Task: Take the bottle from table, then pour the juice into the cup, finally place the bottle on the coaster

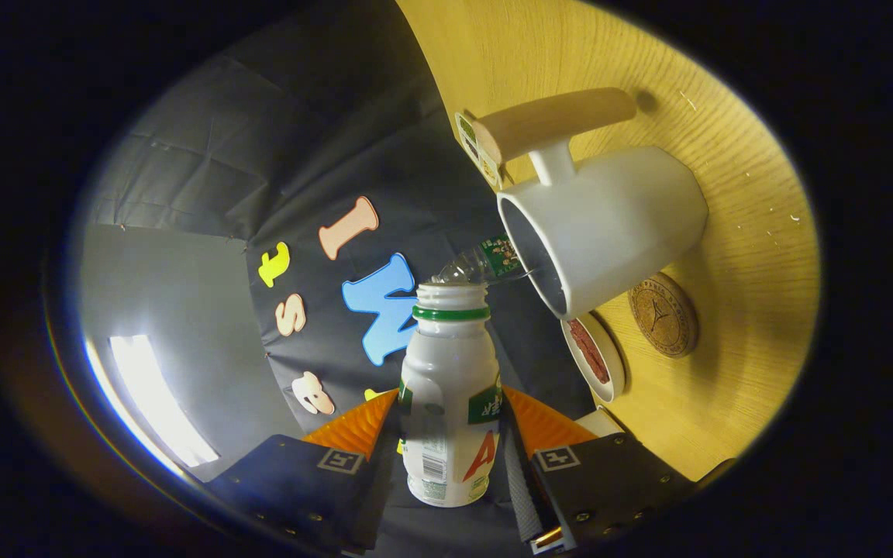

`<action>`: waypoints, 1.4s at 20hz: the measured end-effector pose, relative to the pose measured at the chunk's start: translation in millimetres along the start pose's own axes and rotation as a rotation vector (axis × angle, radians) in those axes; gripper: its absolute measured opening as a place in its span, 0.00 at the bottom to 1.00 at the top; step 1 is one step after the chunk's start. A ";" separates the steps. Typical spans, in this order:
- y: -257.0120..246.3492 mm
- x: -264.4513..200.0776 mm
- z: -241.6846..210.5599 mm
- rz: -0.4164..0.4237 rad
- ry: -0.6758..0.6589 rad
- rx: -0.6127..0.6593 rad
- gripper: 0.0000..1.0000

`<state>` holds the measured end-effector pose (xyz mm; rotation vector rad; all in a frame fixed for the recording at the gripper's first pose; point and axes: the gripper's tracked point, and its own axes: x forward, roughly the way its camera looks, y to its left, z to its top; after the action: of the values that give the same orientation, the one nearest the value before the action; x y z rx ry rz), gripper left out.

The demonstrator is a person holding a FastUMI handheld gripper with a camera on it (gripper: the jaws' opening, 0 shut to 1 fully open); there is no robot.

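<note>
Your claw [450, 434] is pinching the small white plastic bottle with the green neck ring [450, 387], one finger on each side of its waist, and it's tipped over. Uncapped mouth sits just short of the white mug with the wooden handle [609, 225]. Light, thin-walled, slick label: squeeze gently, stay at the waist. Beyond the mug, the round cork coaster [663, 314] waits on the wooden table [733, 372].

Gripper [450, 434] rolled hard onto its side, so that the tabletop stands as a wall on one side of the view. Both fingers [353, 426] are closed against opposite sides of a white bottle [450, 387], gripping its lower body. The bottle's open neck points forward, beyond the fingertips, along the gripper's axis.
</note>
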<state>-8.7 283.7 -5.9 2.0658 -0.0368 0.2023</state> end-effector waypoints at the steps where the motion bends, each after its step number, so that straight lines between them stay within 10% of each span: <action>1: 0.6 0.4 -0.4 0.001 -0.002 0.005 0.65; 28: 1.0 5.3 0.5 -0.006 -0.030 0.026 0.65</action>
<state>-3.5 283.1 -4.5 2.0951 -0.0472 0.1686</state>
